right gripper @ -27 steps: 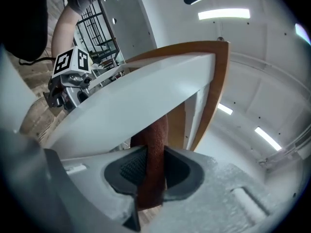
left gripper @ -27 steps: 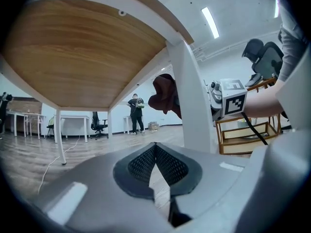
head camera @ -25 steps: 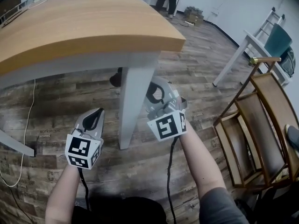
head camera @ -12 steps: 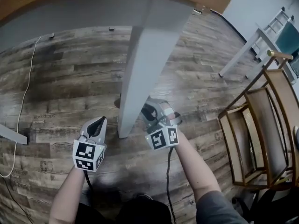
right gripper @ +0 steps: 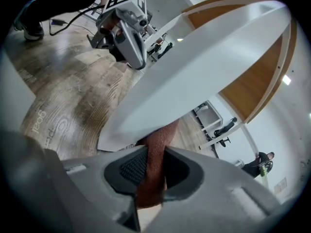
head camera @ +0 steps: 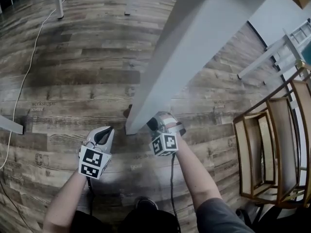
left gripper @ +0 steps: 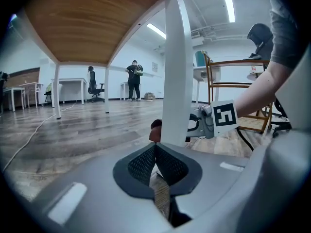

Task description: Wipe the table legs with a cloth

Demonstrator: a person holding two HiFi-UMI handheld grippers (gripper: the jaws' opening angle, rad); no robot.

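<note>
The white table leg slants down to its foot on the wood floor. My right gripper sits at the foot's right side, shut on a reddish-brown cloth that is pressed against the leg. A bit of the cloth shows behind the foot. My left gripper hovers just left of the foot, shut with nothing in it. In the left gripper view the shut left gripper points at the leg, with the cloth and the right gripper beyond.
A wooden chair stands to the right. A white cable trails over the floor at left. Other white furniture legs stand farther off. A person stands far across the room. My shoe is close below.
The view has dropped beneath the tabletop. My right gripper has slid down the leg with the cloth, from mid-height to the foot. The left gripper has followed down beside it.
</note>
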